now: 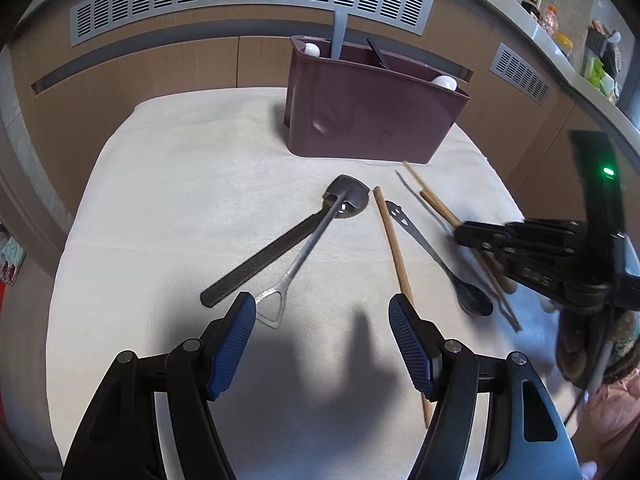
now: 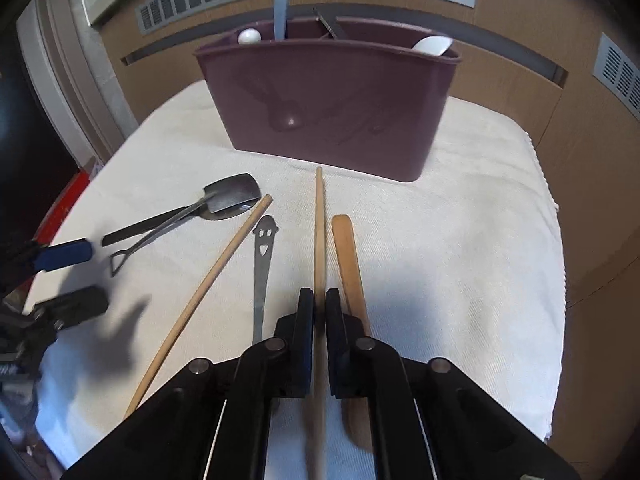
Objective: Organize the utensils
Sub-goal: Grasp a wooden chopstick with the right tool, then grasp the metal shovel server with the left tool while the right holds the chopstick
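Observation:
My right gripper (image 2: 319,300) is shut on a wooden chopstick (image 2: 319,216) that points toward the maroon utensil holder (image 2: 332,108). A flat wooden utensil (image 2: 347,252) lies just right of the chopstick. To its left lie a spoon with a smiley-face handle (image 2: 262,256) and a second chopstick (image 2: 224,272). A metal shovel-shaped spoon (image 1: 308,248) crosses a black-handled utensil (image 1: 260,264). My left gripper (image 1: 324,320) hovers open over the cloth with nothing between its blue pads (image 1: 236,336); the shovel spoon's handle loop lies by the left pad. The right gripper (image 1: 464,236) shows at the right.
A white cloth (image 1: 180,200) covers the small table, whose edges drop off on every side. The holder (image 1: 372,120) at the back holds white spoons, a grey handle and a black handle. Wooden panels with vent grilles (image 1: 248,0) stand behind. A cluttered counter (image 1: 580,60) runs along the far right.

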Demonstrator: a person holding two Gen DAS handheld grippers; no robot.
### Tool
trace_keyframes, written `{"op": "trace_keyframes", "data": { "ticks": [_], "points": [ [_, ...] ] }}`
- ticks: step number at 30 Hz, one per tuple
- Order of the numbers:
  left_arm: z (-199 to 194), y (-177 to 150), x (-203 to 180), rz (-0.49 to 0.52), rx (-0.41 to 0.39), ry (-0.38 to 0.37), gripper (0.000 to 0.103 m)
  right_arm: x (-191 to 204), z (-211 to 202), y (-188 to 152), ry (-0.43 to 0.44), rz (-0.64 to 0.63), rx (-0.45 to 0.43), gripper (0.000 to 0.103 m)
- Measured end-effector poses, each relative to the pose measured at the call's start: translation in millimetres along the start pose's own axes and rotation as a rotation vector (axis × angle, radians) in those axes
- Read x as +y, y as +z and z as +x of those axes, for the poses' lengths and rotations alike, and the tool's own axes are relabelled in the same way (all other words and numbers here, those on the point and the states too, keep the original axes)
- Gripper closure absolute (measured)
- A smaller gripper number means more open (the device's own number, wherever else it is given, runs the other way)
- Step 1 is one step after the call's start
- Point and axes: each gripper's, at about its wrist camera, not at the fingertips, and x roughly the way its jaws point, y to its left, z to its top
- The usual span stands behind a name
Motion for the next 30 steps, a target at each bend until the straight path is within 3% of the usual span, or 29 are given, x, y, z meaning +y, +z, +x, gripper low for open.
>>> {"op": "trace_keyframes", "data": {
  "ticks": [4,8,12,16,24,30],
  "points": [
    [2,6,2,0.019,-0.019,-0.016,0.034,-13,-21,-16,0.015,0.063,-0.033,0.097],
    [13,35,-15,0.186,0.001,-0.034,0.035,-17,-28,-28,0.005,0.089,-0.042,0.097],
    [40,77,-26,0.282,0.126,-0.04,0.047,-21,-34,-38,0.028,0.109,-0.052,0.097],
    [71,97,-37,0.339,0.247,-0.02,0.049,-22,-37,-44,0.055,0.118,-0.063,0.097],
    [114,110,-48,0.356,0.345,0.027,0.063,-25,-42,-50,0.073,0.125,-0.084,0.097],
    [105,112,-39,0.295,0.28,0.05,0.066,-27,-44,-50,0.074,0.147,-0.091,0.097]
  ]
}}
